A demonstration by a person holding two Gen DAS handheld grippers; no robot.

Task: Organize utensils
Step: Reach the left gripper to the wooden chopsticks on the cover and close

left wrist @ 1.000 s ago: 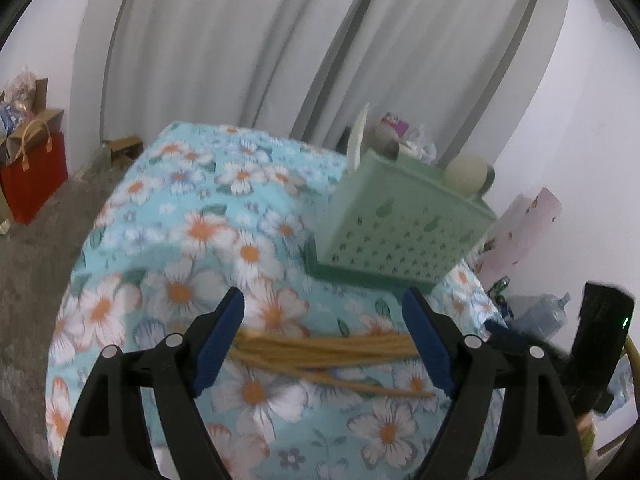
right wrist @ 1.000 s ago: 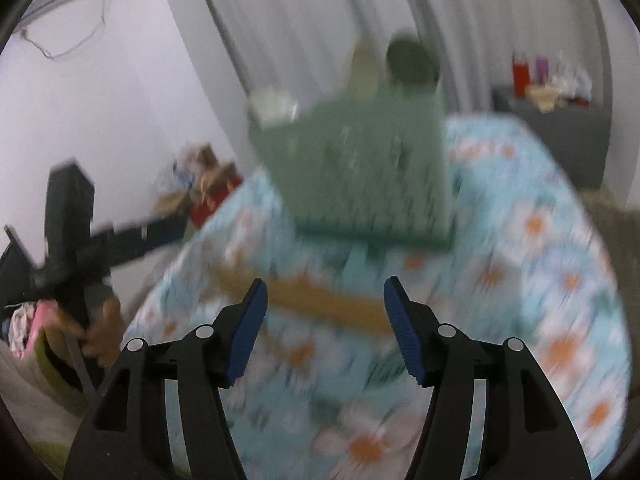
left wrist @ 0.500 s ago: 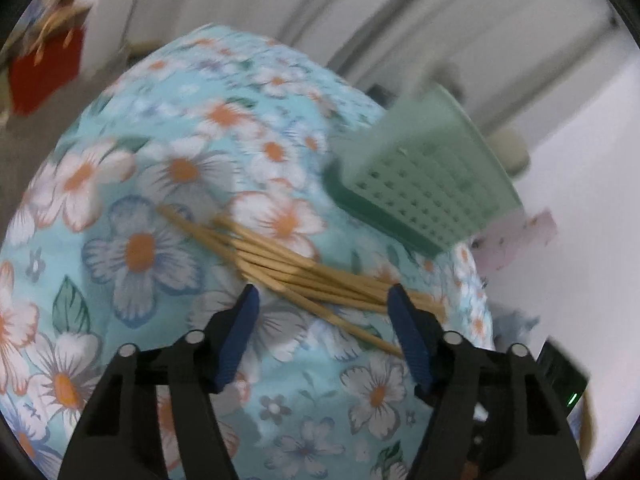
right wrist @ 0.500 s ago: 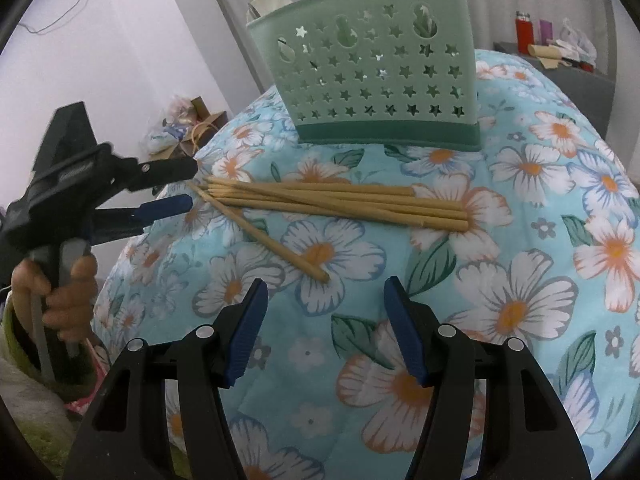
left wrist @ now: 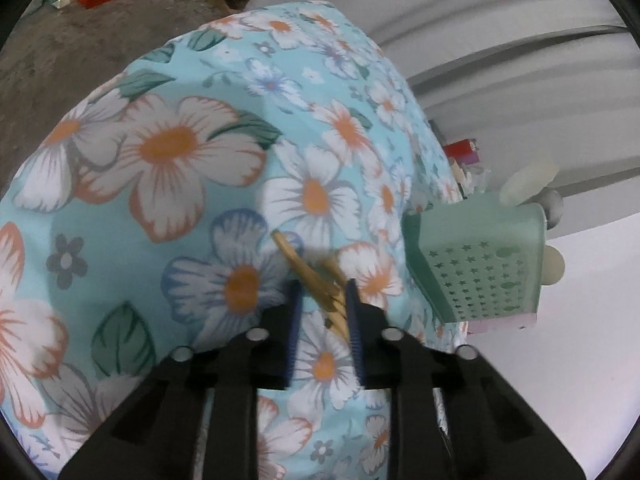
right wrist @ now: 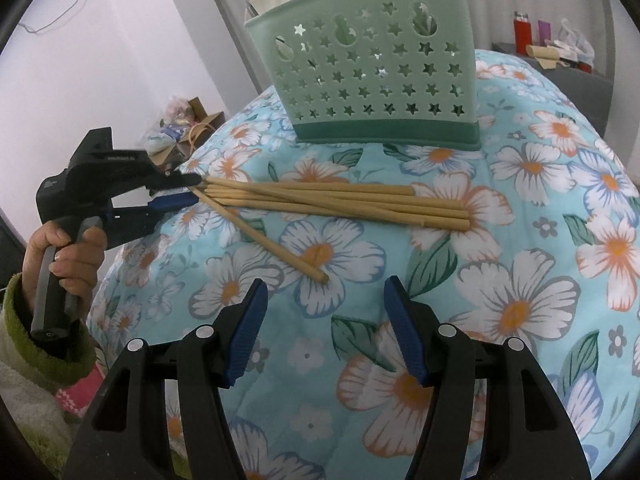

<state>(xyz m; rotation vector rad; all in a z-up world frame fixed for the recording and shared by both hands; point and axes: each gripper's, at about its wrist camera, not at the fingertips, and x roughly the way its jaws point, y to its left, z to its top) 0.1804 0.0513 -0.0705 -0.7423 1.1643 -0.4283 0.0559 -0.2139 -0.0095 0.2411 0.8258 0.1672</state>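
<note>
Bamboo-coloured chopsticks (left wrist: 316,280) show blurred in the left wrist view, their ends caught between the blue pads of the left gripper (left wrist: 320,300), whose jaws have just been closing and now pinch them. To the right stands the green perforated holder (left wrist: 484,268) on the floral cloth (left wrist: 172,152).

In the right wrist view the chopsticks (right wrist: 340,200) lie in a loose bundle on the cloth-covered surface (right wrist: 520,264), one stick splayed toward the camera — just in front of the holder (right wrist: 372,76). The left gripper (right wrist: 192,190), held by a hand (right wrist: 64,256), grips their left ends. The right gripper (right wrist: 324,308) hangs open — nothing between its pads, near the splayed stick's tip.
</note>
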